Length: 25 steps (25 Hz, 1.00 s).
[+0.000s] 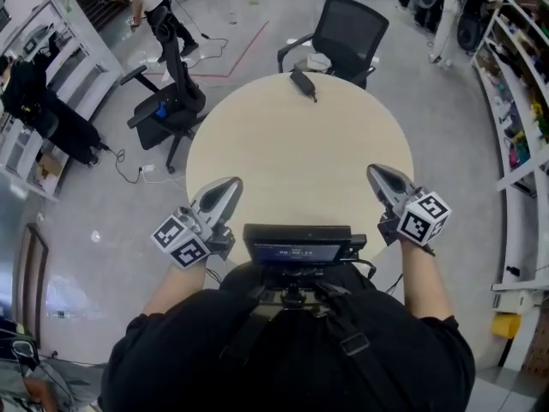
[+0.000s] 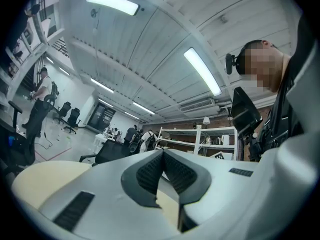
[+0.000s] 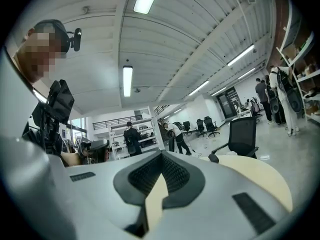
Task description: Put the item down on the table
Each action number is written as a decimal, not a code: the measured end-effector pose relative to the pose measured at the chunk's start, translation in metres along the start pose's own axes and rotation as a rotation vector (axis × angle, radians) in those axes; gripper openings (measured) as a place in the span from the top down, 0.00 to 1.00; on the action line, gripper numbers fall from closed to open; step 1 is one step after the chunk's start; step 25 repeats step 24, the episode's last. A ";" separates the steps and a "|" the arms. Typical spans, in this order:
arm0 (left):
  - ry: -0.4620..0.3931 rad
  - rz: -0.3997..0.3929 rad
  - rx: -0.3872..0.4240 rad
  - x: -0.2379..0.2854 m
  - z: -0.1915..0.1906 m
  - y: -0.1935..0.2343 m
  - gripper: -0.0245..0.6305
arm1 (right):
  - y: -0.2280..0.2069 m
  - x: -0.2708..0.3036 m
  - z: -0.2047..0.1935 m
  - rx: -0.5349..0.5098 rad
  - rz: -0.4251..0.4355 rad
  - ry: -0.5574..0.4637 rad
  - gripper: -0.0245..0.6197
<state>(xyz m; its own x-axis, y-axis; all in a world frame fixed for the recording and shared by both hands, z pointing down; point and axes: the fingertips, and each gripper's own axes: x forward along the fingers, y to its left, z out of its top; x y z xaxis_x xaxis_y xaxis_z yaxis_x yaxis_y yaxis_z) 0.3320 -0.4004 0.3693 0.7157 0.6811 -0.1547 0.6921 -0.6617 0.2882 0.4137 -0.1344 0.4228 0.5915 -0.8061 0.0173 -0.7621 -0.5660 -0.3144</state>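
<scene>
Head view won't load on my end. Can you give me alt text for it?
The left claw and right claw are held shut and empty over the near edge of a round beige table. A small black item lies at its far edge, by a black office chair.

We find no word, number or brand name that we can read in any view. The small screen (image 1: 296,245) at the near edge of the table (image 1: 300,144) shows a pale line of characters, too blurred for us to make out. The left cube (image 1: 180,240) and the right cube (image 1: 423,217), at that same near edge of the table, bear only black-and-white square patterns, no letters.
</scene>
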 end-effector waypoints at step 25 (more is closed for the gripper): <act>-0.024 -0.072 -0.033 -0.055 0.022 0.036 0.97 | 0.073 0.041 -0.011 -0.019 -0.037 0.032 0.95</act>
